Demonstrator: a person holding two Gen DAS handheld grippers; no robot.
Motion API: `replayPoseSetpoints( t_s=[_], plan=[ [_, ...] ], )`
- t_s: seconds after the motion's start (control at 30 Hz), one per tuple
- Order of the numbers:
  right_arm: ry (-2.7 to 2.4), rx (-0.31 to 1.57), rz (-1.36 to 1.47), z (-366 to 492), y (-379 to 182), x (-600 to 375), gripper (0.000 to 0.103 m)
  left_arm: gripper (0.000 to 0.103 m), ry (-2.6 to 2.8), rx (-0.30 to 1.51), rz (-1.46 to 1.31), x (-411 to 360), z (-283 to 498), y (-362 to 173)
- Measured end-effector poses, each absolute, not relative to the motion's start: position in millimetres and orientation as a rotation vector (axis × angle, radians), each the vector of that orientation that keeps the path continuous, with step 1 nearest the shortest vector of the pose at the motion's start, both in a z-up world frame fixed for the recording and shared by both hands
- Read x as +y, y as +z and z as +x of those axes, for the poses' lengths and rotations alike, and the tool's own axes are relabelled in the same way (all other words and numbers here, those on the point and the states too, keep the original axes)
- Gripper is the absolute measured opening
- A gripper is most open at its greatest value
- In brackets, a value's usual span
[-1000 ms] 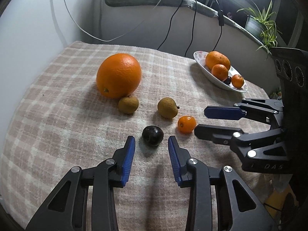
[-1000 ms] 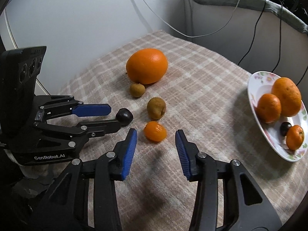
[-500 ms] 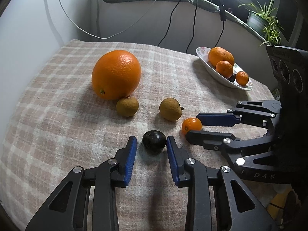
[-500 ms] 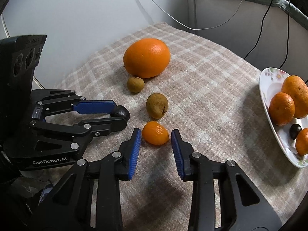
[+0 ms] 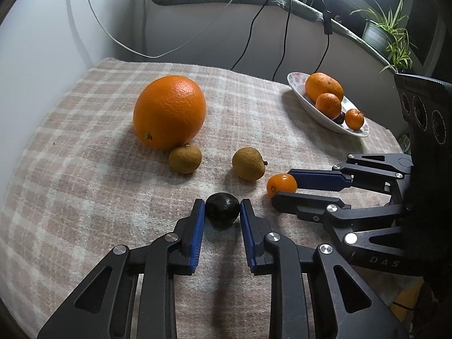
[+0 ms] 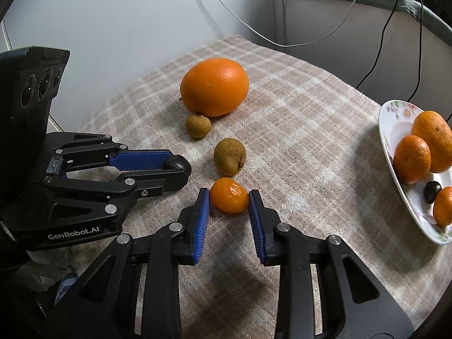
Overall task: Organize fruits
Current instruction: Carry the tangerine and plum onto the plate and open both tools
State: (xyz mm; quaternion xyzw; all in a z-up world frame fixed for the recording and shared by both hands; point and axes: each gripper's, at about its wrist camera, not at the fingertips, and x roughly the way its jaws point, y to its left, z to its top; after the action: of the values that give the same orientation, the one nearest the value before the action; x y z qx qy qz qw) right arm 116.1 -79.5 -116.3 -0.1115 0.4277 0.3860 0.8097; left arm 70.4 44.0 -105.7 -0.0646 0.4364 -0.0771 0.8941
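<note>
The left gripper (image 5: pixel 222 212) has its jaws clamped on a small dark round fruit (image 5: pixel 222 209) that rests on the checked beige cloth surface (image 5: pixel 84 147) near its front edge. Just beside it, the right gripper (image 6: pixel 229 202) is closing its jaws on a small orange mandarin (image 6: pixel 229 195); the blue pads touch both its sides. Behind lie two brown longan-like fruits (image 5: pixel 185 158) and a large orange (image 5: pixel 169 111). Only the left view shows the potted plant (image 5: pixel 388 32); the flowered white plate (image 6: pixel 395 152) at the right edge is fuller in the right view.
</note>
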Motion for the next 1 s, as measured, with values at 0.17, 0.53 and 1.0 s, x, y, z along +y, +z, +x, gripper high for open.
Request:
replayPoseSetpoints(
  t_s=[0.17, 0.53, 1.0],
  plan=[
    [0.817, 0.895, -0.214, 116.5, -111.0, -88.7, 0.029, 0.023, -0.167, 0.895, -0.144, 42.8, 68.6, -100.3],
    [0.747, 0.841, -0.135, 116.9, -93.2, -133.4, 0.029, 0.023, -0.216, 0.842, -0.179, 28.8, 74.0, -83.3],
    [0.617, 0.770, -0.053, 125.1, -69.5, -204.8, 0.029, 0.023, -0.330, 0.796, -0.165, -24.2, 93.7, -63.3]
  ],
)
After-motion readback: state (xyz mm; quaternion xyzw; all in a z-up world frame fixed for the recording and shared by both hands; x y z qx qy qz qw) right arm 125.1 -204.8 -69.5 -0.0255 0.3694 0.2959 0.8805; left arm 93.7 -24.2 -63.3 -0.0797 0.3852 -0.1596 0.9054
